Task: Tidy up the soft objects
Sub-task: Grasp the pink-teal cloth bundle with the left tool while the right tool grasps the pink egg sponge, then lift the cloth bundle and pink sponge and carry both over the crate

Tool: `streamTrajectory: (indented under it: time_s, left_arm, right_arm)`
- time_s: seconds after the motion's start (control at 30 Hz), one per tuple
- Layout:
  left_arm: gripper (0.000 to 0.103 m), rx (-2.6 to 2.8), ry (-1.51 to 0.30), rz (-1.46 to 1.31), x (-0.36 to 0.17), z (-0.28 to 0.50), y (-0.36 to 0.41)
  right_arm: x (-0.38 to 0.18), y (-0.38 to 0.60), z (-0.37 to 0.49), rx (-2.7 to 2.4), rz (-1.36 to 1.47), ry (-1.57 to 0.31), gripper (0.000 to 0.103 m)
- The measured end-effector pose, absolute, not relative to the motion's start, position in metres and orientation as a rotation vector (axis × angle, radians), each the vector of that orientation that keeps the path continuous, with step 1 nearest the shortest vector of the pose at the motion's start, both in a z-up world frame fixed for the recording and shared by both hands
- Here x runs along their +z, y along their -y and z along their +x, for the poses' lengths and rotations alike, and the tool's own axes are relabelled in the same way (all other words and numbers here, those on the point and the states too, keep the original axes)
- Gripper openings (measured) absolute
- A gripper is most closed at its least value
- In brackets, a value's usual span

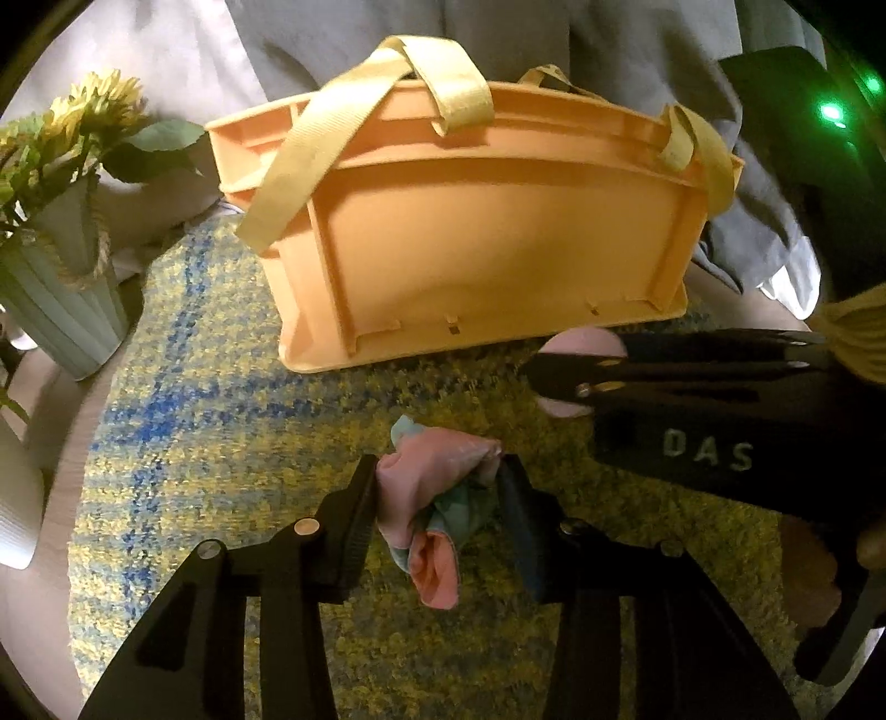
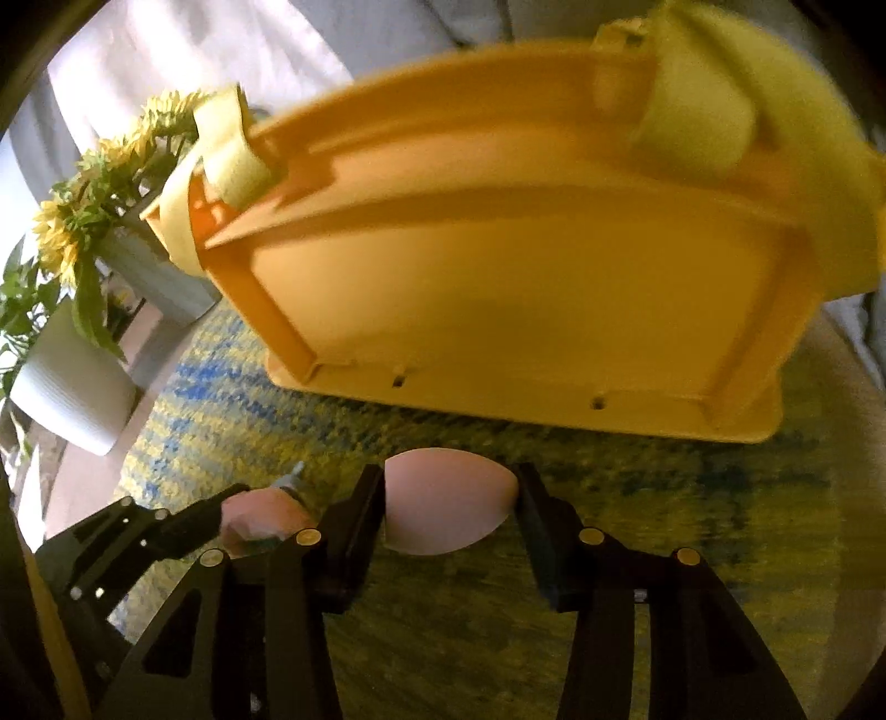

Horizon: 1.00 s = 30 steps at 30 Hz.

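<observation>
A yellow and blue rug [image 1: 221, 387] covers the floor. On the left stands a pale green vase [image 1: 61, 310] with ridges down its sides and a bit of rope tied around it. Yellow sunflowers [image 1: 94, 111] with big green leaves stick out of the vase. Near it sits a white pot [image 2: 72, 393] with a leafy green plant. Grey cloth [image 1: 637, 44] hangs at the back.

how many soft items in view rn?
2. A pink-and-teal cloth bundle gripped in the left tongs, and a pale pink sponge gripped in the right tongs. Any inside the orange bin would be hidden.
</observation>
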<state>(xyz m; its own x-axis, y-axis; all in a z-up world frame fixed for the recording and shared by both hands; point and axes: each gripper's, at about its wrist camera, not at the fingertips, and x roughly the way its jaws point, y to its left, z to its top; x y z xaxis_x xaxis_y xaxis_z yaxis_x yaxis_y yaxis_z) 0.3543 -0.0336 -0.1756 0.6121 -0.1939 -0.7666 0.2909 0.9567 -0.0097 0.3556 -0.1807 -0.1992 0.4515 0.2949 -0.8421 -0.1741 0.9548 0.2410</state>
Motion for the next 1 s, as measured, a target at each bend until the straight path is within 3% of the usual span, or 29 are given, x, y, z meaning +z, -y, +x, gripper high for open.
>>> streamTrajectory:
  time_s: [1.0]
  left_arm:
    - [0.042, -0.265, -0.579, 0.086, -0.063, 0.288, 0.021]
  right_arm:
    - [-0.080, 0.202, 0.271, 0.161, 0.078, -0.803, 0.048]
